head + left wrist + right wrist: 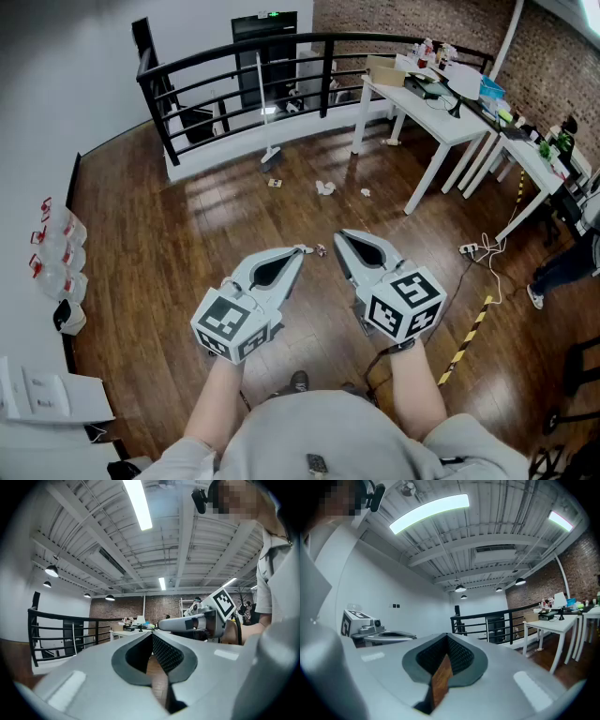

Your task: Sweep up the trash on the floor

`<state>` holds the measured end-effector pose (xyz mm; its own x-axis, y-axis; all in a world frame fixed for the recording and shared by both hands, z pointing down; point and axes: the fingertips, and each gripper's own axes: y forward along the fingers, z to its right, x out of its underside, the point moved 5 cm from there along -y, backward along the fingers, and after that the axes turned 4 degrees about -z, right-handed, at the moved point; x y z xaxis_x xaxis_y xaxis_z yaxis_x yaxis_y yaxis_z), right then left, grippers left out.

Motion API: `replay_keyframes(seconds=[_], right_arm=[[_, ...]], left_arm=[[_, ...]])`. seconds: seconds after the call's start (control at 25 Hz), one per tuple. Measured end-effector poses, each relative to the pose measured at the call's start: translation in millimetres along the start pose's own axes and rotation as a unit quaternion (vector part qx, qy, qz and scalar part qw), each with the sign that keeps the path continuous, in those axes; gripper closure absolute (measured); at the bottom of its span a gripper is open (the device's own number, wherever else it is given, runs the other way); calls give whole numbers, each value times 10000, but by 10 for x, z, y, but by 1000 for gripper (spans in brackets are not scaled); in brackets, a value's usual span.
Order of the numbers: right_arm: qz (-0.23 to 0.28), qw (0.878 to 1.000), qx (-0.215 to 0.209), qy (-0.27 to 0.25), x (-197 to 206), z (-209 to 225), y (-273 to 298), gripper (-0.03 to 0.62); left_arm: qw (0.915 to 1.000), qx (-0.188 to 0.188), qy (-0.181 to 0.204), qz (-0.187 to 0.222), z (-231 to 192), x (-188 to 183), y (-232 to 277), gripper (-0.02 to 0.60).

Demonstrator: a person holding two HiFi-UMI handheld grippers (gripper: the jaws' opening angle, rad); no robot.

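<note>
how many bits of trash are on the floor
4: a brown scrap near the broom, a white wad, a white bit, a speck by the left tongs. Others may be hidden.

Trash lies scattered on the wooden floor. I see a crumpled white wad, a smaller white scrap near its right and a brownish bit to its left. A tiny piece lies nearer me. The broom stands upright against the railing, head on the floor.

No readable text, green sign too small to read
</note>
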<state>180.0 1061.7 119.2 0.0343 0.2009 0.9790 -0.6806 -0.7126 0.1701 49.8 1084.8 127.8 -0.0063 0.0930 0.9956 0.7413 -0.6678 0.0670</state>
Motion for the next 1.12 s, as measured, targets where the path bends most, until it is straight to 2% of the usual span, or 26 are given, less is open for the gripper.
replay_keyframes(seconds=[0.24, 0.48, 0.8, 1.12], right_arm=[[96, 9999, 66, -22, -58, -14, 320, 594], [39, 9999, -30, -92, -83, 162, 750, 594], [146, 9989, -361, -247, -230, 676, 1890, 594], [333, 9978, -577, -19, -542, 1361, 3046, 594]], left_arm=[[10000, -5, 32, 38, -379, -5, -10, 578], [9998, -114, -137, 28, -800, 95, 180, 577], [9990, -396, -207, 41, -1967, 88, 691, 578], [9973, -698, -140, -168, -3044, -65, 1192, 577]])
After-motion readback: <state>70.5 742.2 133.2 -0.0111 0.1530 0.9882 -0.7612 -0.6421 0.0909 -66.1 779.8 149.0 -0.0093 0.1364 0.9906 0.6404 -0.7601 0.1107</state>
